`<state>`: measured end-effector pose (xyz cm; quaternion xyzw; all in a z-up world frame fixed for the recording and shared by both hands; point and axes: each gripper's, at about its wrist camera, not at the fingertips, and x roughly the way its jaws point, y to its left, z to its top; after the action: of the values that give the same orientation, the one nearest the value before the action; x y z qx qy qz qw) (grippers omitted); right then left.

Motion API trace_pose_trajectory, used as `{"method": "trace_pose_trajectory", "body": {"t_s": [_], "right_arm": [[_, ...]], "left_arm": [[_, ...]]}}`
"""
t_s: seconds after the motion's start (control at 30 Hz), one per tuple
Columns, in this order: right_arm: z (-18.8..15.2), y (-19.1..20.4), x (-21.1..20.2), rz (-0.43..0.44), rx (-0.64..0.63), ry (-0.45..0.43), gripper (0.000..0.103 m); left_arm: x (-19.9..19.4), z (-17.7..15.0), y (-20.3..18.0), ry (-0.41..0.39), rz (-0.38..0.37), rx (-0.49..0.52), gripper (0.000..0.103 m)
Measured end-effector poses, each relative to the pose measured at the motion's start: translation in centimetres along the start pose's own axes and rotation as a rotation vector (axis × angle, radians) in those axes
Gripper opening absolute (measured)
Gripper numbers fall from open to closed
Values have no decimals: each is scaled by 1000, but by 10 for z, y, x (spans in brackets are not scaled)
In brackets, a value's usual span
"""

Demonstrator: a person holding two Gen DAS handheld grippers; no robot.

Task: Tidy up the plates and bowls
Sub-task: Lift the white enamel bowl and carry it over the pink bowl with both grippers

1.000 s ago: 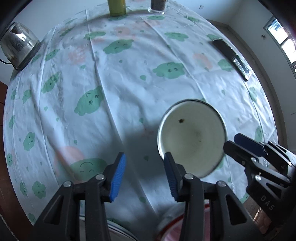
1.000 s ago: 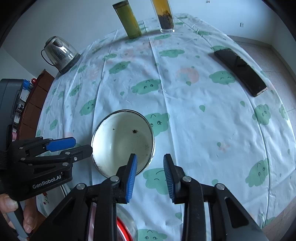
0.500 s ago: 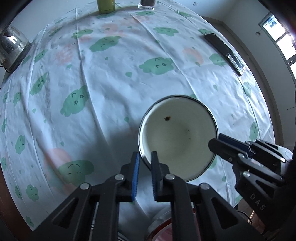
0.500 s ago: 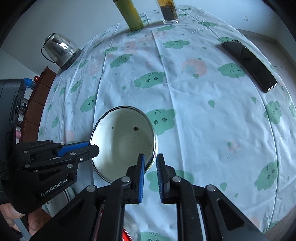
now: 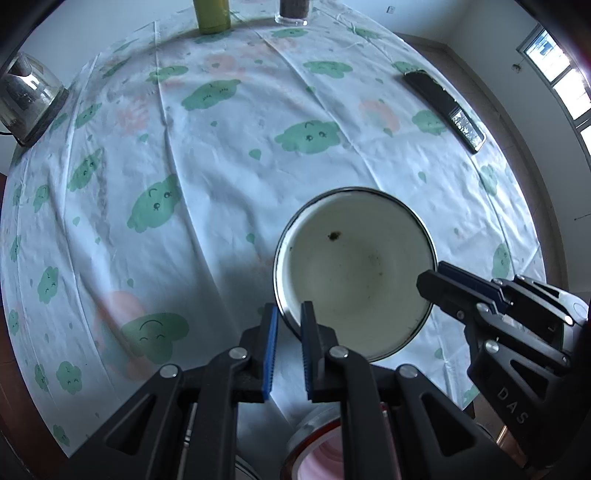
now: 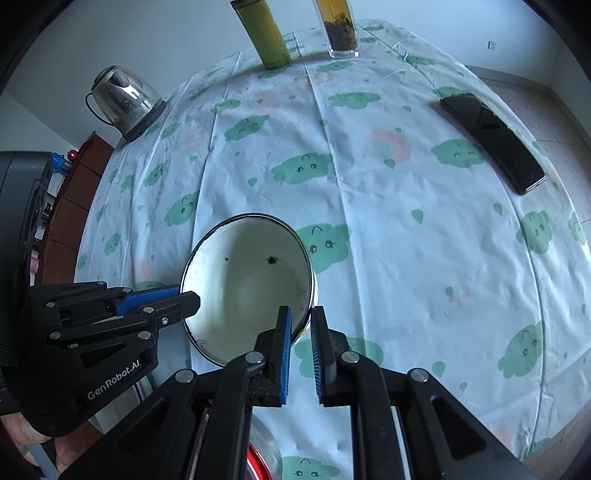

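Note:
A white enamel bowl (image 5: 356, 273) with a dark rim and a few dark specks inside is held over the cloud-print tablecloth. My left gripper (image 5: 287, 321) is shut on its near-left rim. My right gripper (image 6: 301, 319) is shut on its near-right rim; it also shows in the left wrist view (image 5: 437, 278). The bowl (image 6: 247, 286) shows in the right wrist view, with the left gripper (image 6: 184, 295) at its left side. A pink-and-red dish (image 5: 321, 456) sits below the grippers, mostly hidden.
A glass kettle (image 6: 123, 99) stands at the far left. A green bottle (image 6: 266, 31) and a glass of tea (image 6: 338, 29) stand at the far edge. A black phone (image 6: 493, 142) lies at the right. A brown cabinet (image 6: 70, 206) is beyond the table's left edge.
Both grippers closed from open onto the bowl's rim, left first tight, then right. The bowl has lifted slightly and both views have pulled back a little.

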<state>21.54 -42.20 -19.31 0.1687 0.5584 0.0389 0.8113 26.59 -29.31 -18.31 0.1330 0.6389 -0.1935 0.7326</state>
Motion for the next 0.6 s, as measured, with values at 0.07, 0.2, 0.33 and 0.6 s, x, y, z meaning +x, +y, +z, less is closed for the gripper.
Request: {"method": "trace_pose_trajectory", "body": {"t_s": [0.07,0.2,0.33,0.6], "right_arm": [[1,1,-4,-1,-4,-6,12],[1,3,-11,-4,-12,-14,12],[-1,6,-18,-6,-17,-22,12],[-7,14,-37,-19,-40,-48,12]], "left_arm": [[-4,1,-1,-7,3,2,9],[-11,-3,-2,-13,9,6,9],[-16,-6,-3,-14,7,6,9],[-36,-15,-8,-37,11,13,9]]}}
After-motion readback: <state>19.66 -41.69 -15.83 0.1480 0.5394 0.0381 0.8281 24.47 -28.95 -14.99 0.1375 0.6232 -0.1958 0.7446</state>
